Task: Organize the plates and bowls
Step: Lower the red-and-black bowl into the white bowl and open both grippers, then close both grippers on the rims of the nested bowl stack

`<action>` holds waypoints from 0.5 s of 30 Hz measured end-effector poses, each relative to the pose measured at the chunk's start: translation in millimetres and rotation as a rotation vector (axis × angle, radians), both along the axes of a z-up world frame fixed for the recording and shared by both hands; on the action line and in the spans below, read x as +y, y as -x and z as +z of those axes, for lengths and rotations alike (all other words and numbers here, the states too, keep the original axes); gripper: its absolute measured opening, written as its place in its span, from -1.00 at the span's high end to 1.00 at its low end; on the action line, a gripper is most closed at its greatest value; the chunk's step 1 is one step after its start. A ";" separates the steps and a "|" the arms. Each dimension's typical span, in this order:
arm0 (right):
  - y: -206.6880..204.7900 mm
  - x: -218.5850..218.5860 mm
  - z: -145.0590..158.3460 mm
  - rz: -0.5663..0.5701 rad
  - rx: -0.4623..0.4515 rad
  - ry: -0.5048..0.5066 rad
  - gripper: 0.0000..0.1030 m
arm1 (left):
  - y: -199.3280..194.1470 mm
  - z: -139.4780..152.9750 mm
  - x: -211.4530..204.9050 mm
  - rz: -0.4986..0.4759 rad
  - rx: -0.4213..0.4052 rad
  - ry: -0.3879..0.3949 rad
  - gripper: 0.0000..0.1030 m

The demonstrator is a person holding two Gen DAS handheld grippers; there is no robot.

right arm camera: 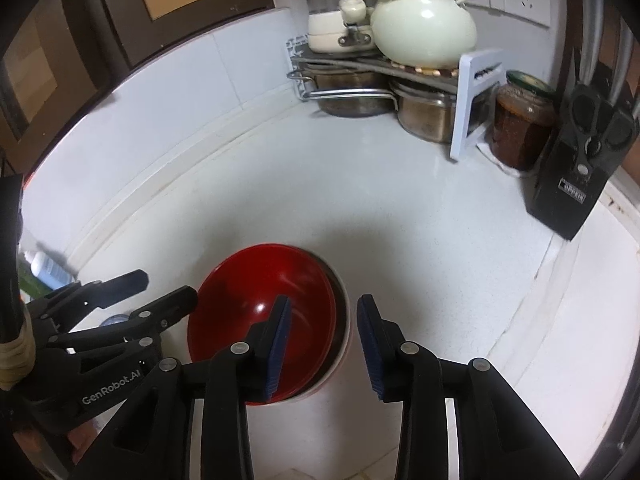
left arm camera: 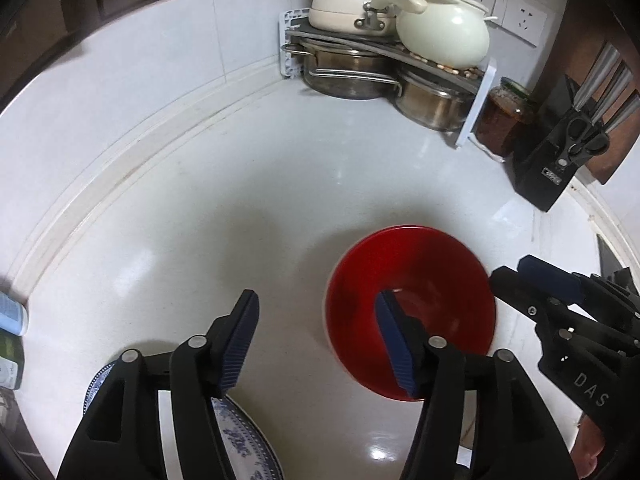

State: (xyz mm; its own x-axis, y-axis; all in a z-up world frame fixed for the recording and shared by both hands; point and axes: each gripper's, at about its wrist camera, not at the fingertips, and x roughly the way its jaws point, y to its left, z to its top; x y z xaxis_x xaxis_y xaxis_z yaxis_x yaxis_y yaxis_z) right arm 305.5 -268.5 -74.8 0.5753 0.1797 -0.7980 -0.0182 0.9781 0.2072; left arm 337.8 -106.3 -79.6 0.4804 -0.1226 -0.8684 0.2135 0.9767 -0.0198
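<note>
A red bowl (left arm camera: 408, 280) stands on the white counter (left arm camera: 240, 200). In the right wrist view the red bowl (right arm camera: 256, 288) seems to sit nested in another bowl that shows a dark side and a white lower edge (right arm camera: 344, 344). My right gripper (right arm camera: 325, 344) is open and straddles the bowl's right rim, one finger inside and one outside. From the left wrist view the right gripper (left arm camera: 510, 268) is at the bowl's right edge. My left gripper (left arm camera: 318, 340) is open and empty, its right finger over the bowl's near left side. A blue-patterned white plate (left arm camera: 240, 440) lies under it.
A corner rack (left arm camera: 384, 48) at the back holds steel pots and cream ceramic pots. A jar of red preserve (left arm camera: 504, 120) and a black knife block (left arm camera: 560, 160) stand to its right. A small white bottle (right arm camera: 48, 268) lies at the left wall. My left gripper (right arm camera: 168, 286) sits left of the bowl.
</note>
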 end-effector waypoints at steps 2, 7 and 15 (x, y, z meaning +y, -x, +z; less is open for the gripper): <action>-1.3 -1.7 -6.2 -0.013 0.019 -0.011 0.31 | -1.3 -5.2 1.5 0.011 0.005 -0.018 -0.18; -5.1 -6.5 -24.6 -0.041 0.066 -0.030 0.31 | -3.5 -20.3 3.5 0.021 0.035 -0.040 -0.18; -9.4 -8.3 -47.9 -0.056 0.134 -0.101 0.31 | -6.9 -41.4 -5.3 0.010 0.088 -0.032 -0.18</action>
